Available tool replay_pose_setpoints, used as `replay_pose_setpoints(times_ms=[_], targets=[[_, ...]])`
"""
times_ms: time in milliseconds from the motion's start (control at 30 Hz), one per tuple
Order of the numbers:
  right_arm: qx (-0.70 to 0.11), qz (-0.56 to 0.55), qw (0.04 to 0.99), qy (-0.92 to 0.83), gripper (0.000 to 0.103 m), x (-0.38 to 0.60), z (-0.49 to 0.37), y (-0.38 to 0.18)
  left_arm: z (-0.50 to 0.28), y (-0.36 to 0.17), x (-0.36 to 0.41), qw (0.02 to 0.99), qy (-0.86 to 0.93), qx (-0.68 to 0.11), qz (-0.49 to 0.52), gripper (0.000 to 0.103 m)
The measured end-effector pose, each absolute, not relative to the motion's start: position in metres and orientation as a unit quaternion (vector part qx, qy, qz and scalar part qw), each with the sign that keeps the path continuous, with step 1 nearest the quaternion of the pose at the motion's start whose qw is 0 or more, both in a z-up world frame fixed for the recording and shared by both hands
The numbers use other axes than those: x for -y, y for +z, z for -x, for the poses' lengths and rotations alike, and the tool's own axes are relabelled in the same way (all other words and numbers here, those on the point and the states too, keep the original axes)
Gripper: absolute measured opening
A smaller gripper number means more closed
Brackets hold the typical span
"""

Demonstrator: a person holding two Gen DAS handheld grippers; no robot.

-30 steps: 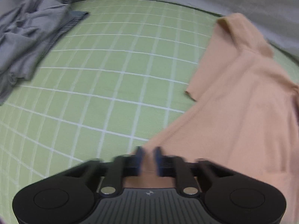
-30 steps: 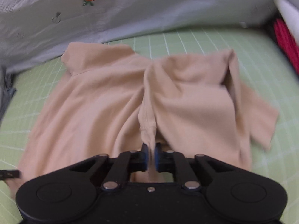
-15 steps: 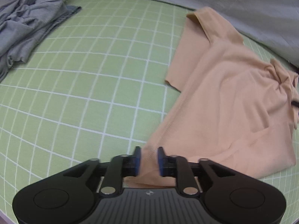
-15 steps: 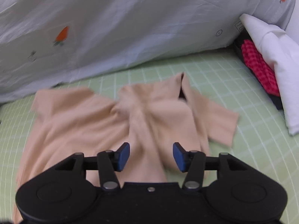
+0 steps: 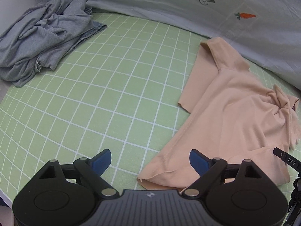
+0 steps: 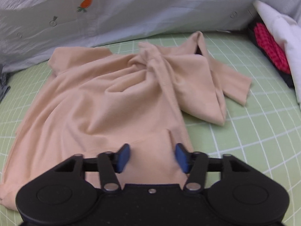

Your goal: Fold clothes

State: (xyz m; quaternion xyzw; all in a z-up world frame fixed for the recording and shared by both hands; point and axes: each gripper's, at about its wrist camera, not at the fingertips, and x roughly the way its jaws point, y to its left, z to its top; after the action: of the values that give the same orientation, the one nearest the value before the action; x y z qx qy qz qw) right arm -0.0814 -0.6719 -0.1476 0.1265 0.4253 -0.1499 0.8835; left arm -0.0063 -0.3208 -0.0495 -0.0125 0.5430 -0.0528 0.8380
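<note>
The left gripper (image 5: 150,162) now stands with its jaws wide apart, and nothing is pressed between them. A second ago these jaws were pinched on the hem corner of the peach T-shirt (image 5: 233,113); they have just been opening, and the corner now lies loose on the green grid mat (image 5: 105,86), just in front of the right blue pad. The right gripper (image 6: 152,157) was also shut on a fold of the shirt; it let go, and its jaws have just been closing a little, so they stand at a middle width over the lower part of the cloth, not gripping it.

Both ends are released, so I judge that one spreading or pulling step is finished. The shirt (image 6: 105,101) lies on the mat before the pale sheet with a carrot print (image 6: 131,9), but it is not flat: the middle is bunched and the right side is folded over itself. More smoothing seems needed. A heap of grey clothes (image 5: 37,43) waits far left.
</note>
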Motion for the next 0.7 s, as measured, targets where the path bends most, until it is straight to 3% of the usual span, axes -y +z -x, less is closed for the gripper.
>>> replay_pose_setpoints(times_ms=[33,67,367,700], targets=[[-0.421,-0.128,0.886,-0.147,0.007,0.673,0.085,-0.146,0.009,-0.046,0.321,0.841,-0.054,-0.539,0.013,0.09],[-0.416,-0.13,0.888,-0.145,0.003,0.673,0.088,-0.144,0.011,-0.044,0.321,0.843,-0.054,-0.535,0.014,0.09],[-0.367,-0.107,0.918,-0.103,0.002,0.65,0.171,-0.109,0.051,-0.04,0.314,0.841,-0.059,-0.536,0.026,0.091],[-0.437,-0.164,0.877,-0.113,0.004,0.636,0.258,-0.137,0.089,-0.044,0.289,0.831,-0.043,-0.554,0.029,0.091]])
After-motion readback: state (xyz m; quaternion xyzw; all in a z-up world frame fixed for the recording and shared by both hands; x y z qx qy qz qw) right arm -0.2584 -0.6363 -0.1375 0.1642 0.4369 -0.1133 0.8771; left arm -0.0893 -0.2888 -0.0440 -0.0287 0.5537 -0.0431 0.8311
